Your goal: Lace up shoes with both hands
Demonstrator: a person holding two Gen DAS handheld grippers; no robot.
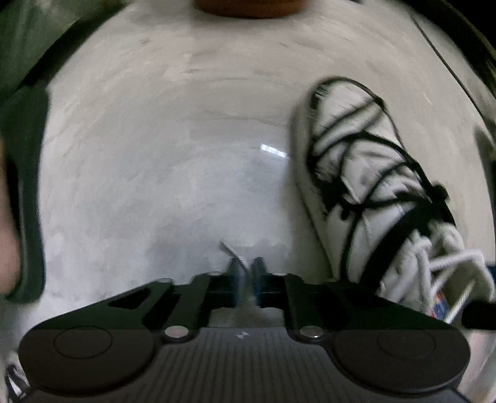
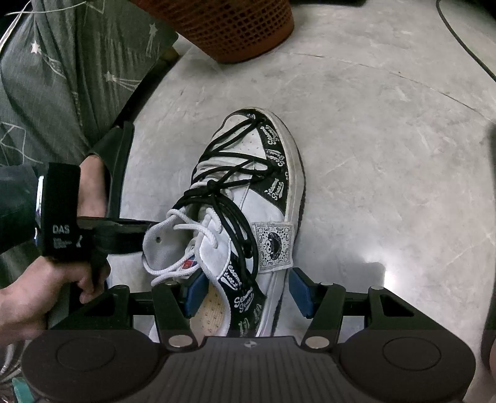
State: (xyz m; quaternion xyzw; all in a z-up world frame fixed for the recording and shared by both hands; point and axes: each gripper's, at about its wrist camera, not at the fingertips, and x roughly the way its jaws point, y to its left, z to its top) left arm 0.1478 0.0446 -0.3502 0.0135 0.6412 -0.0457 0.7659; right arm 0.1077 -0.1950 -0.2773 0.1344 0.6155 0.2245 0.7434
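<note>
A white and black sneaker point(image 2: 266, 186) lies on the grey floor, toe pointing away, wrapped in black cord with a white lace point(image 2: 186, 223) through its upper eyelets. It also shows in the left wrist view point(image 1: 365, 173), blurred, at the right. My left gripper point(image 1: 247, 272) is shut on the white lace end point(image 1: 231, 251), left of the shoe. It shows in the right wrist view point(image 2: 136, 228) at the shoe's collar. My right gripper point(image 2: 245, 291) is open, its blue pads point(image 2: 299, 291) on either side of the shoe's heel part.
An orange mesh basket point(image 2: 229, 28) stands on the floor beyond the shoe. A person's green patterned trousers point(image 2: 62, 80) fill the left side. A thin black cable point(image 2: 465, 46) runs across the floor at the far right.
</note>
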